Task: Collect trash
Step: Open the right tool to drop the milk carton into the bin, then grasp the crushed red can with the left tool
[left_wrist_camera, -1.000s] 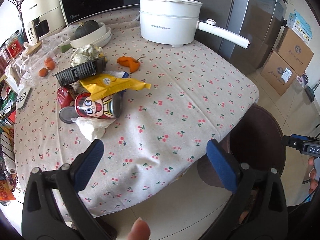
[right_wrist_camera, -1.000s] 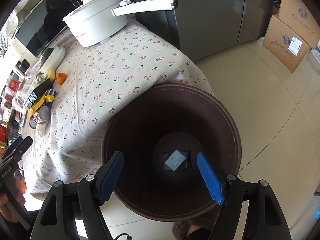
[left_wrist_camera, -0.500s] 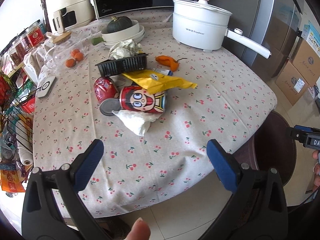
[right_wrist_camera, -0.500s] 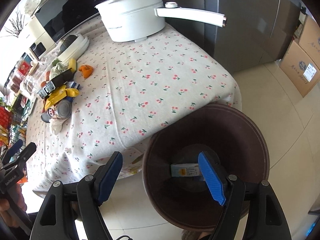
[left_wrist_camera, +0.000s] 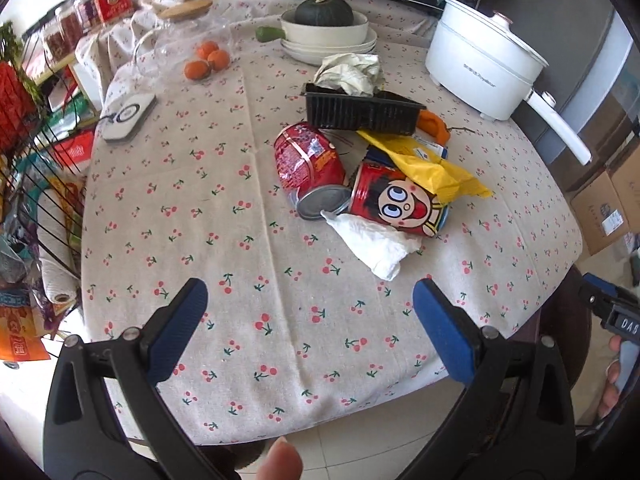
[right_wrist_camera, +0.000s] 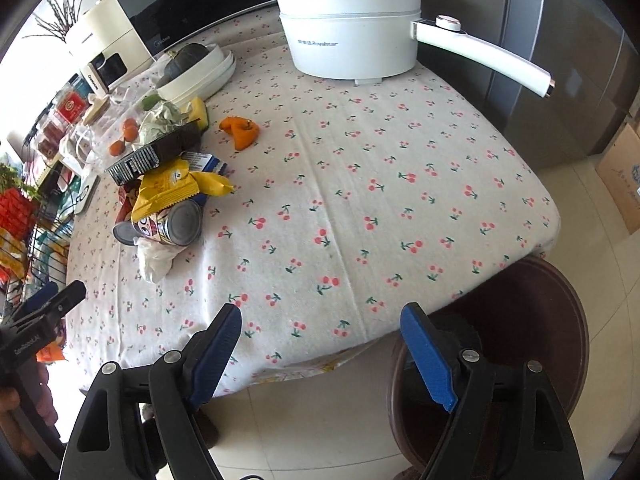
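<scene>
A pile of trash lies on the cherry-print tablecloth (left_wrist_camera: 248, 264): two red cans (left_wrist_camera: 308, 164) (left_wrist_camera: 400, 204), a white crumpled tissue (left_wrist_camera: 376, 240), a yellow wrapper (left_wrist_camera: 432, 168), a black plastic tray (left_wrist_camera: 360, 110) with crumpled paper (left_wrist_camera: 352, 74), and an orange peel (left_wrist_camera: 432, 122). My left gripper (left_wrist_camera: 310, 312) is open and empty, near the table's front edge, short of the tissue. My right gripper (right_wrist_camera: 320, 340) is open and empty over the table corner, beside the brown bin (right_wrist_camera: 552, 320) on the floor. The pile also shows in the right wrist view (right_wrist_camera: 172, 200).
A white electric pot (right_wrist_camera: 352, 32) with a long handle stands at the back. Stacked white bowls hold a green squash (left_wrist_camera: 324, 14). Small oranges (left_wrist_camera: 206, 60), a white scale (left_wrist_camera: 128, 114), jars and a wire rack (left_wrist_camera: 36, 168) sit on the left. Cardboard boxes (left_wrist_camera: 608, 208) stand on the floor.
Both grippers have swung from the bin toward the table. The left now faces the trash pile closer up; the right has left the bin's mouth and looks across the table.
</scene>
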Action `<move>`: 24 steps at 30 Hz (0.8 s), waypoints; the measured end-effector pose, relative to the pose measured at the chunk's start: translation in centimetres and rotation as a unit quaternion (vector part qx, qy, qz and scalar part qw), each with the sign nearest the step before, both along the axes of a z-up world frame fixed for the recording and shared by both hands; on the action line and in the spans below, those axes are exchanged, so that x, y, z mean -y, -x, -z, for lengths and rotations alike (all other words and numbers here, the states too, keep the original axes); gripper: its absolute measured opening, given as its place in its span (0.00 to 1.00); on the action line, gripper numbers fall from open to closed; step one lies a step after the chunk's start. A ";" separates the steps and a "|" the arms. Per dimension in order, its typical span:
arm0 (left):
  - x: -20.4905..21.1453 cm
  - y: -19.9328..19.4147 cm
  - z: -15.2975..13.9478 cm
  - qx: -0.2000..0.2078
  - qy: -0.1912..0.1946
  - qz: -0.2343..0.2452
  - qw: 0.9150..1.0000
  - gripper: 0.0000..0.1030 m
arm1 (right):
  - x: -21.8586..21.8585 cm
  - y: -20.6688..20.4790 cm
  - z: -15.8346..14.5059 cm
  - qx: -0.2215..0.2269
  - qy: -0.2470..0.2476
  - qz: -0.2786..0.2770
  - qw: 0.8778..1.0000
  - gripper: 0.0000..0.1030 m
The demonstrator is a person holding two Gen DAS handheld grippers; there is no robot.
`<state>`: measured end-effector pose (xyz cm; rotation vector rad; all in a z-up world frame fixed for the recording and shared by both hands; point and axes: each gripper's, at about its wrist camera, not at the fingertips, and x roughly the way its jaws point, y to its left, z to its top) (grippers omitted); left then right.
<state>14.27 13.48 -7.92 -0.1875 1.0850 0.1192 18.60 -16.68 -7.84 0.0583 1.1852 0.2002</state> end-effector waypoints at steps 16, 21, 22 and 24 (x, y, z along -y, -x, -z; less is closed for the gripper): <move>-2.6 -7.5 3.0 -0.015 0.084 -0.081 0.993 0.81 | -2.7 -3.7 1.9 -0.016 0.000 0.009 1.000 0.81; -2.7 -9.3 5.1 -0.032 0.099 -0.105 0.989 0.71 | -2.2 -4.1 2.3 -0.016 0.015 0.013 1.000 0.81; -2.7 -9.5 5.5 -0.035 0.104 -0.106 0.988 0.68 | -2.1 -4.1 2.4 -0.016 0.017 0.014 1.000 0.81; -2.5 -9.7 6.1 -0.040 0.113 -0.104 0.987 0.64 | -1.9 -4.1 2.5 -0.016 0.021 0.014 1.000 0.81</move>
